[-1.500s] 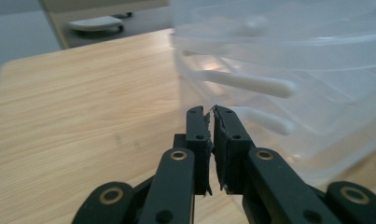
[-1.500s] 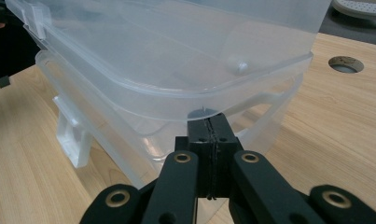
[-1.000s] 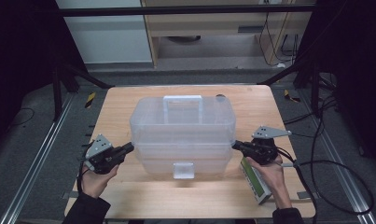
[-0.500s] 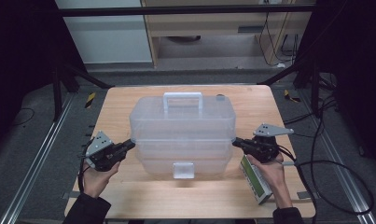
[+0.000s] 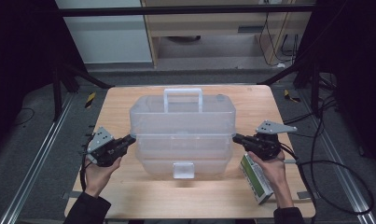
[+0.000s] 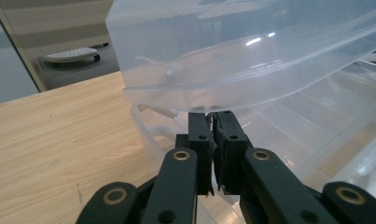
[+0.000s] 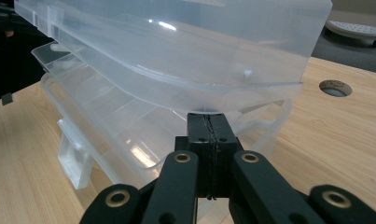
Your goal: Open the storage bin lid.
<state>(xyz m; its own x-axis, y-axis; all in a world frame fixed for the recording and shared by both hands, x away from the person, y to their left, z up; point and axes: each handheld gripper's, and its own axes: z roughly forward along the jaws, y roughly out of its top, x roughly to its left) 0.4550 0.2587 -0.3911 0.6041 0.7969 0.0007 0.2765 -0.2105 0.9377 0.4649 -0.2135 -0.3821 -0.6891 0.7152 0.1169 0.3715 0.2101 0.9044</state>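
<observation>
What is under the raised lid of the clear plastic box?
Under the lid lies a clear divided tray of the box; its compartments look empty. The part below the tray is hazy and cannot be judged.

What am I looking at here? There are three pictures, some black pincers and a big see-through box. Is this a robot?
No robot arm here: a person stands at a light wooden table and holds a black two-jaw hand tool in each hand, the left gripper and the right gripper. One picture comes from a fixed camera above the table. The other two come from small cameras riding on each tool, looking along its jaws.

On the table stands a large clear plastic storage box with a handle; its lid looks lifted off the tray beneath. Both grippers are shut, their tips pushed under the lid's side edges, one at each end. A green and white rectangular packet lies by the right hand.
</observation>
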